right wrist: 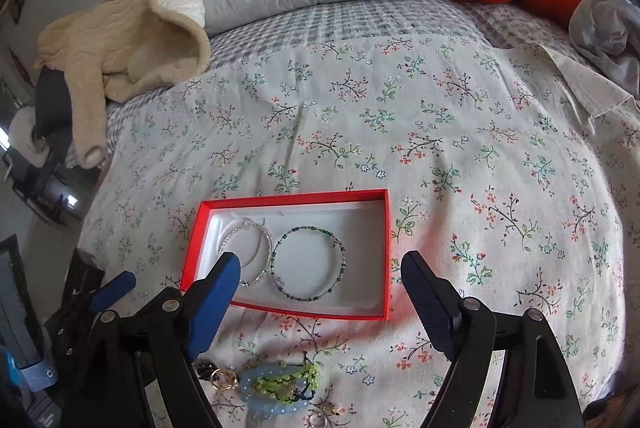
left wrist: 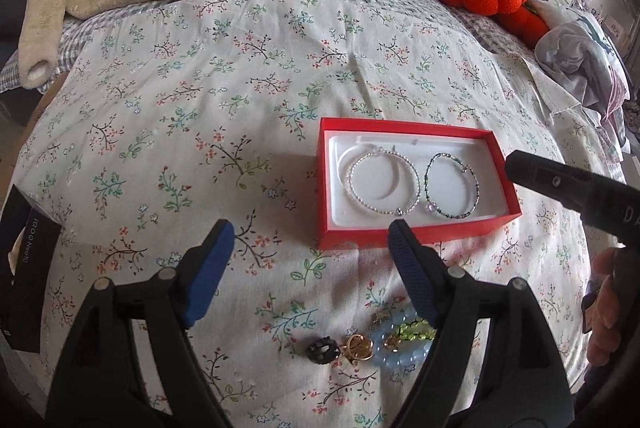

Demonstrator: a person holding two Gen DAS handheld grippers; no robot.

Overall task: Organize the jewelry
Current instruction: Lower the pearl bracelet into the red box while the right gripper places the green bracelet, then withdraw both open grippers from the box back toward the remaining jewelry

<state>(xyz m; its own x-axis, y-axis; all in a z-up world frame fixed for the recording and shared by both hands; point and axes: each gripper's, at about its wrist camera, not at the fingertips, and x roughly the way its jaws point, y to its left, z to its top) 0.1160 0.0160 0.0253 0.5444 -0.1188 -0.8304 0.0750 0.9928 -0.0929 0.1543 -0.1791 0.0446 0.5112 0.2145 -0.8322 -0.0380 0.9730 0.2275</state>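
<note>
Both tongs empty right now. Left gripper (left wrist: 310,240) has its jaws spread wide, nothing between the pads; the fingers tilt steeply down at the bedspread (left wrist: 200,100). Left of it, at the frame edge, a black box (left wrist: 24,268) that I take to be no part of the job.

Just below and between its fingertips sits the loose pile: black ring (left wrist: 321,350), gold ring (left wrist: 356,348), pale blue bead bracelet (left wrist: 400,352) with a green bead bracelet (left wrist: 414,330) lying across it. All touching or overlapping.

Ahead and slightly right of that gripper: the red box (left wrist: 416,228), open, holding a white bead bracelet (left wrist: 382,182) and a dark green one (left wrist: 452,186) side by side, flat.

Right gripper (right wrist: 320,268) is also spread and empty, angled down the same way, hovering over the near edge of the red box (right wrist: 288,312), pile just under its left finger.

My read: next pick is from the pile. I'd take the green bracelet first since it's on top, pinch one strand at its outer arc, lift slowly so the blue one doesn't drag. Rings are small: come down near vertical, close gently, or they'll skid on the fabric. Free space in the box is its right end.
</note>
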